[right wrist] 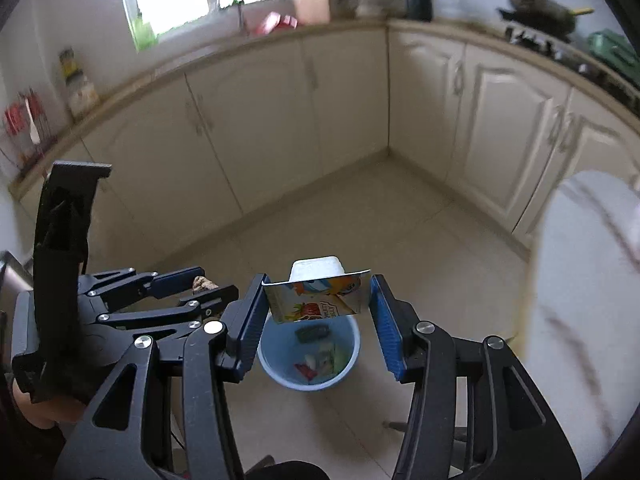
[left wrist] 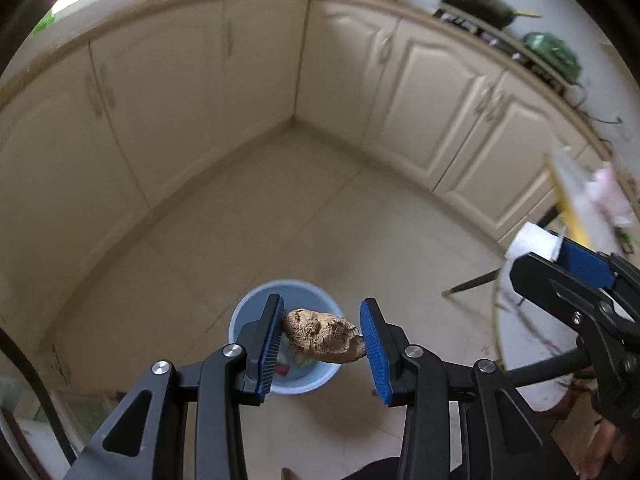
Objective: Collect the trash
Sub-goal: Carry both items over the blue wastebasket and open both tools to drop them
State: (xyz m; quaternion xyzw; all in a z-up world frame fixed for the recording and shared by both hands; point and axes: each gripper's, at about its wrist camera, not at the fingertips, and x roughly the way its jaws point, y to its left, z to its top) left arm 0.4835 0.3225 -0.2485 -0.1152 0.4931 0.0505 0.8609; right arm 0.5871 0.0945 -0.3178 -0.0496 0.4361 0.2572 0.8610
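My left gripper (left wrist: 322, 330) is shut on a brown, lumpy piece of ginger root (left wrist: 324, 340), held above the light blue trash bucket (left wrist: 244, 312) on the floor. My right gripper (right wrist: 318, 308) is shut on a white yogurt cup (right wrist: 318, 294) with a colourful foil lid, also over the bucket (right wrist: 350, 356), which holds several scraps of packaging. In the left wrist view the right gripper (left wrist: 560, 256) shows at the right edge with the white cup (left wrist: 530, 242). The left gripper (right wrist: 200, 288) with the ginger (right wrist: 202, 282) appears at the left of the right wrist view.
Cream kitchen cabinets (left wrist: 160, 112) wrap the corner behind the bucket, above a pale tiled floor (left wrist: 320, 200). A round white marble-look table (right wrist: 580, 280) stands close on the right. A stove with a pan (left wrist: 480, 4) sits on the counter at the far right.
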